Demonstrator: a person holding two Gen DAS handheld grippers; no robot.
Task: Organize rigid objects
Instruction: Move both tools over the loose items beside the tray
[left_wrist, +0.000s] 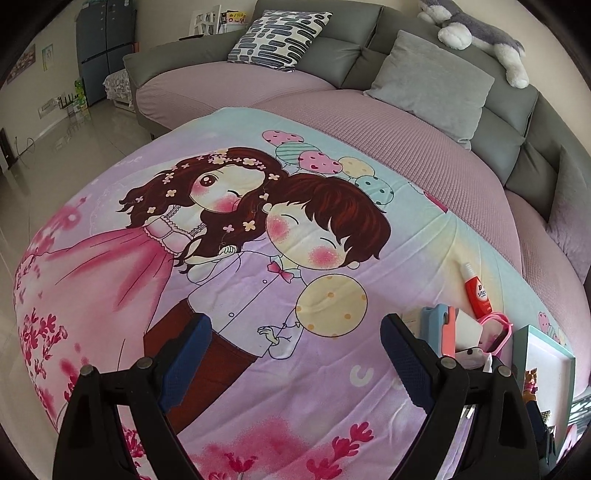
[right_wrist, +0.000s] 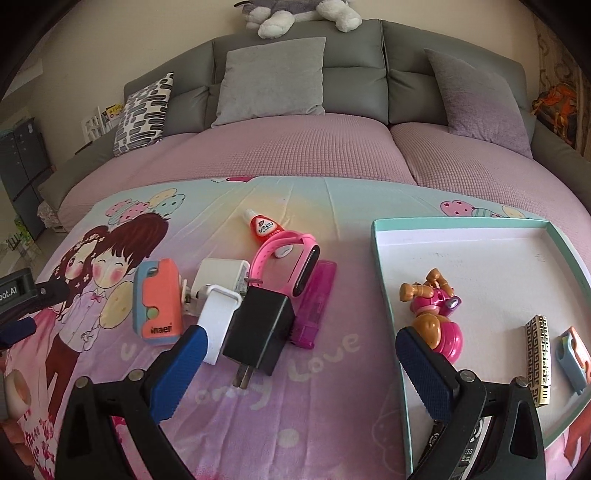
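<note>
In the right wrist view several small items lie in a cluster on the cartoon blanket (right_wrist: 295, 406): a black charger (right_wrist: 258, 332), a white strap piece (right_wrist: 218, 314), an orange-and-blue case (right_wrist: 159, 306), a white adapter (right_wrist: 221, 275), a pink watch (right_wrist: 291, 258), a purple lighter (right_wrist: 314, 306) and a red bottle (right_wrist: 262, 225). My right gripper (right_wrist: 306, 369) is open just in front of the black charger, and its pads touch nothing. The teal-rimmed tray (right_wrist: 384, 258) holds a pink toy dog (right_wrist: 439, 314), a gold patterned lighter (right_wrist: 539, 358) and a small blue-and-orange piece (right_wrist: 572, 358). My left gripper (left_wrist: 295, 354) is open over bare blanket.
A grey sofa with cushions (right_wrist: 273, 81) and a plush dog (right_wrist: 295, 14) runs behind the pink mattress cover (right_wrist: 295, 147). In the left wrist view the red bottle (left_wrist: 476, 291), pink watch (left_wrist: 496, 328) and tray (left_wrist: 546, 369) sit at the right. Tiled floor (left_wrist: 55, 147) lies to the left.
</note>
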